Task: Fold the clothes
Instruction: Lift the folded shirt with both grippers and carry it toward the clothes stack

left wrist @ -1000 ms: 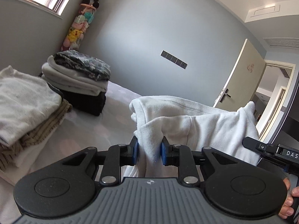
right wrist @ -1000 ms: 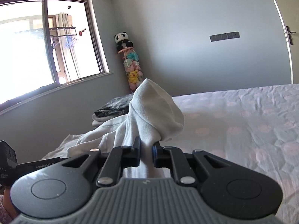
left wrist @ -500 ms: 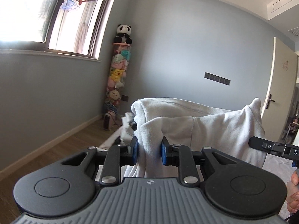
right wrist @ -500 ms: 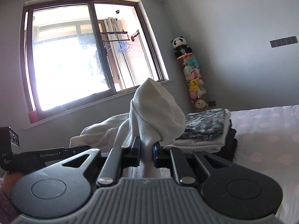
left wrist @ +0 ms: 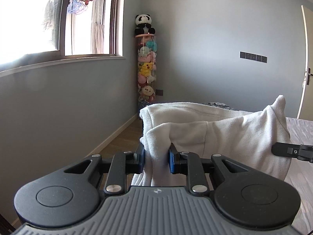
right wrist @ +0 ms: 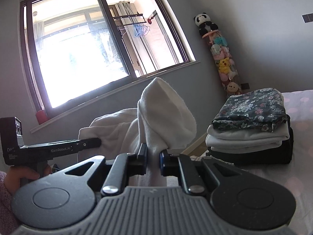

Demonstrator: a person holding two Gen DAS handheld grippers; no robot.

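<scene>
Left gripper (left wrist: 156, 159) jaws clamped on white garment (left wrist: 225, 137), right gripper (right wrist: 153, 159) jaws likewise, both held level

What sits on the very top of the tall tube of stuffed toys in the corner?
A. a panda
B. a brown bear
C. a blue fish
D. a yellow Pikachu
A: a black-and-white panda sits on the lid of the toy tube, above all the other plushies inside it.
</scene>
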